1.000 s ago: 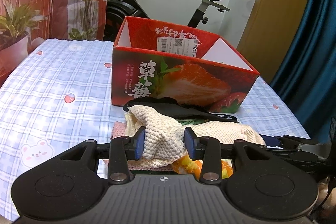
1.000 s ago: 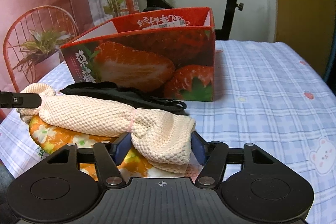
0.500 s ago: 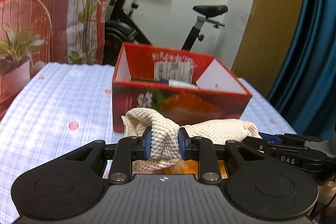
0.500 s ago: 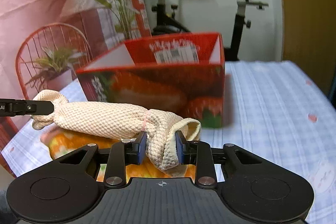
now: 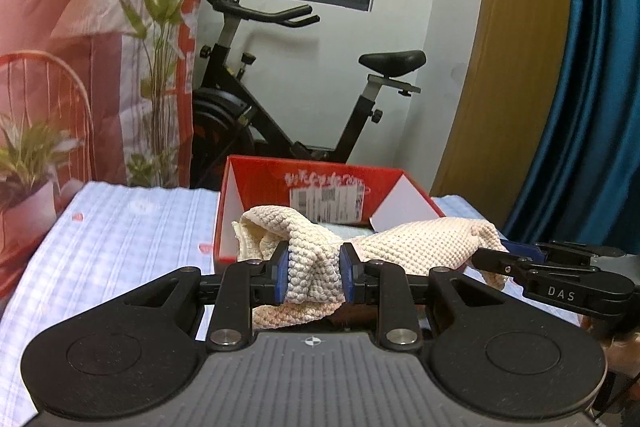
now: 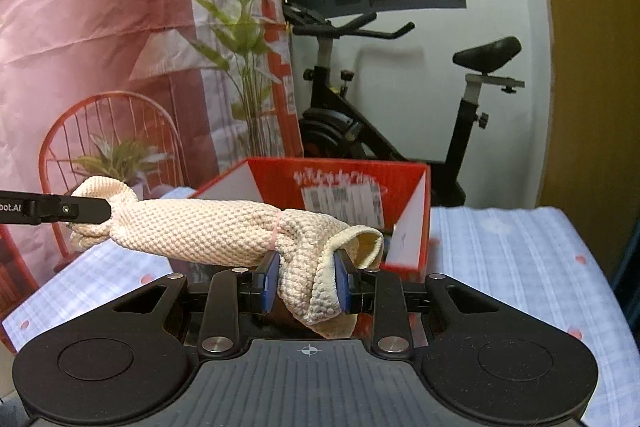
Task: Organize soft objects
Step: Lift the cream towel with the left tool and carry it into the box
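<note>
Left gripper (image 5: 313,277) pinches one end of the cream knit cloth (image 5: 420,247), right gripper (image 6: 307,281) pinches the other. Cloth hangs stretched between them, near side of the red box (image 6: 340,179).

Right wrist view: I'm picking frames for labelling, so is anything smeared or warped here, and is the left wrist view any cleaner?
Right wrist view: the red strawberry carton label is motion-smeared, the cream knitted cloth roll is sharp, and the fisheye bends the yellow door frame. Left wrist view: the carton label is slightly soft, the cloth is crisp, with similar edge bending.
</note>
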